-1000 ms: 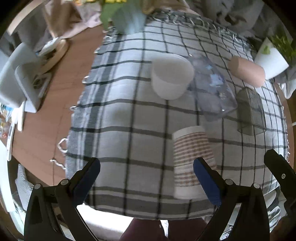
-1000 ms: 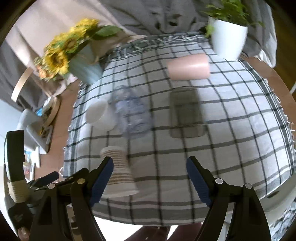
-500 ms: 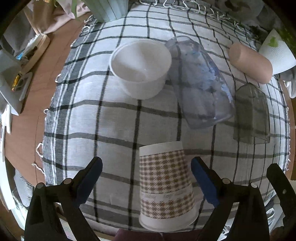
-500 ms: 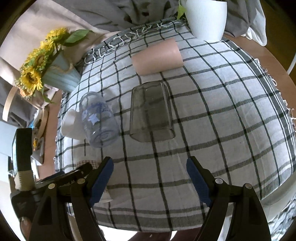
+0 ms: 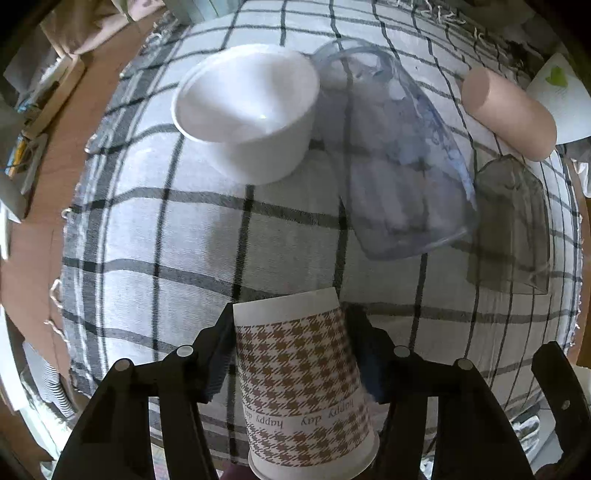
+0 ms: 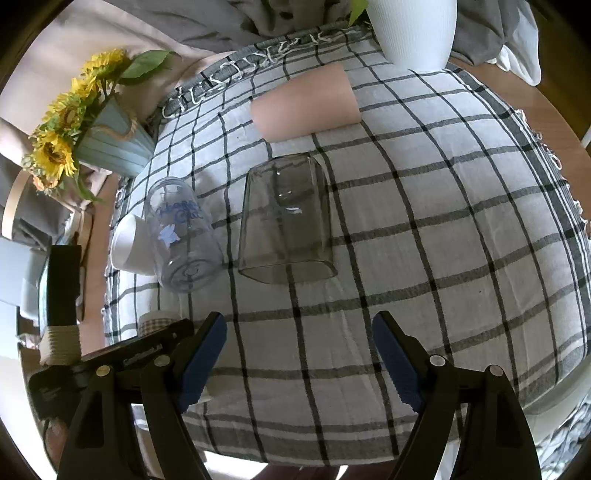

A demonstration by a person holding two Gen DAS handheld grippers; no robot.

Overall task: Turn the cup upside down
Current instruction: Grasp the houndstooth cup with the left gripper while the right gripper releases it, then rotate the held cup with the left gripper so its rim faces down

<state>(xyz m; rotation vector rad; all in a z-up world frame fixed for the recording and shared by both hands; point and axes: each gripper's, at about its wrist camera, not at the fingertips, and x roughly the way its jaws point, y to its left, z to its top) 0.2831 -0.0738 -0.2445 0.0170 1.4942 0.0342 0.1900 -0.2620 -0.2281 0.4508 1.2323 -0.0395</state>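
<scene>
The left gripper (image 5: 291, 354) is low at the near table edge, its two black fingers closed in from either side with the blue pads (image 5: 369, 373) pressed against what sits between them. The right gripper (image 6: 299, 354) hovers above the cloth beside it, jaws spread wide apart, blue pads (image 6: 203, 354) facing each other with nothing between them

Houndstooth-patterned paper cup (image 5: 303, 387) mostly hidden behind left gripper (image 6: 162, 343) in right wrist view, only its top showed, white ribbed plant pot (image 6: 413, 29) was cropped by top edge, small white tub (image 6: 129, 247) partly hidden behind clear printed plastic cup (image 6: 181, 236)
</scene>
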